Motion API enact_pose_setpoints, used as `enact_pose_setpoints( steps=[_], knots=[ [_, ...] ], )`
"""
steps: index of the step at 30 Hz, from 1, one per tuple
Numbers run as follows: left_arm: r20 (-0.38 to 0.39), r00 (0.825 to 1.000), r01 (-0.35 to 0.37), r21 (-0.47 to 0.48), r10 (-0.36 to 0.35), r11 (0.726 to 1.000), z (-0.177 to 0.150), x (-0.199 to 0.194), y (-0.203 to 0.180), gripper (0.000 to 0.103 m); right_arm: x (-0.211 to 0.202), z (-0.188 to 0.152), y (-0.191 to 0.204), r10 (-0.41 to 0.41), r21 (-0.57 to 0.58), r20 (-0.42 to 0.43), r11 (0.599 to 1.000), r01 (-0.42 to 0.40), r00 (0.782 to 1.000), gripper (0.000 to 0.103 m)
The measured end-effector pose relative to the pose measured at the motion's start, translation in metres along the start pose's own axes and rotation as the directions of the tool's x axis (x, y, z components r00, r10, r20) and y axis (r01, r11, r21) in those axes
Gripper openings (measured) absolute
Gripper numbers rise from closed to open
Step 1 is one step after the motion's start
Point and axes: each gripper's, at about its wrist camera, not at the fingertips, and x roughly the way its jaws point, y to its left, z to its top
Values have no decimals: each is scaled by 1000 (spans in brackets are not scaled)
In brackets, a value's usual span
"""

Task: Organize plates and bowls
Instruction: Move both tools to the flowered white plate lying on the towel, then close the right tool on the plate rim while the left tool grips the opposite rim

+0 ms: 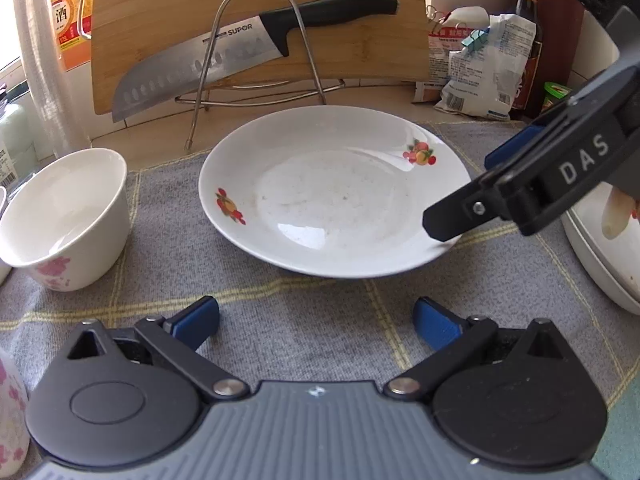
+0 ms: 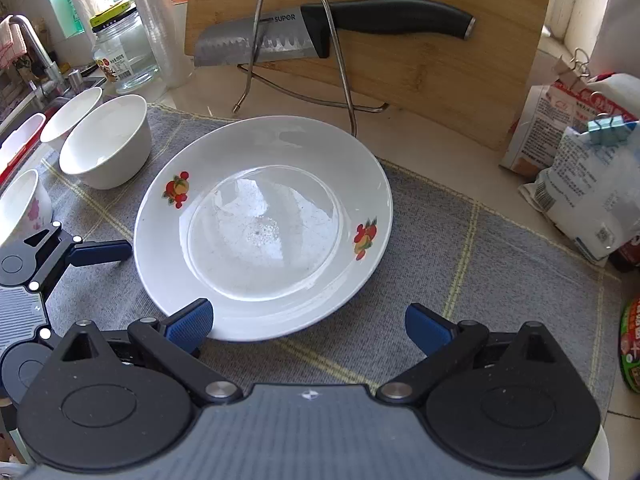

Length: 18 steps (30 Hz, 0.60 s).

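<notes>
Grey cloth (image 2: pixel 460 248) covered the surface, with the plate (image 2: pixel 264 228) sitting flat on it, bowl (image 2: pixel 106 140) off to its left. Left tongs (image 1: pixel 316 320) were spread wide, short of the plate. Right tongs (image 2: pixel 308 326) were apart too, at its rim, gripping nothing.

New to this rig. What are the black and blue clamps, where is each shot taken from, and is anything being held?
They are two hand-held grippers, no robot arm. Each carries a fisheye camera looking along its fingers. In the left view the left gripper is open over the grey cloth; in the right view the right gripper is open at the near rim of the fruit-print plate. Neither holds anything. White bowls stand left of the plate; behind it, a knife rests in a wire rack against a cutting board.
</notes>
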Motion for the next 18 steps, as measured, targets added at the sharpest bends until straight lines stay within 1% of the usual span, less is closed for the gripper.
enact_pose_setpoints(
  steps=[4,9,13,18],
  knots=[
    [7,1000,5,5,-5,1000,2,3,-1,103,12,8,-9,36,21,-28,999,-36,999,103],
    [1,1000,17,22,-17,1000,4,5,-1,103,23,19,-17,68,20,-33,998,-67,997,103],
    [5,1000,24,28,-24,999,3,6,0,103,36,31,-25,113,34,-51,993,-111,992,103],
    [10,1000,23,26,-24,999,4,8,0,103,45,46,-29,140,27,-32,990,-139,990,103]
  ],
)
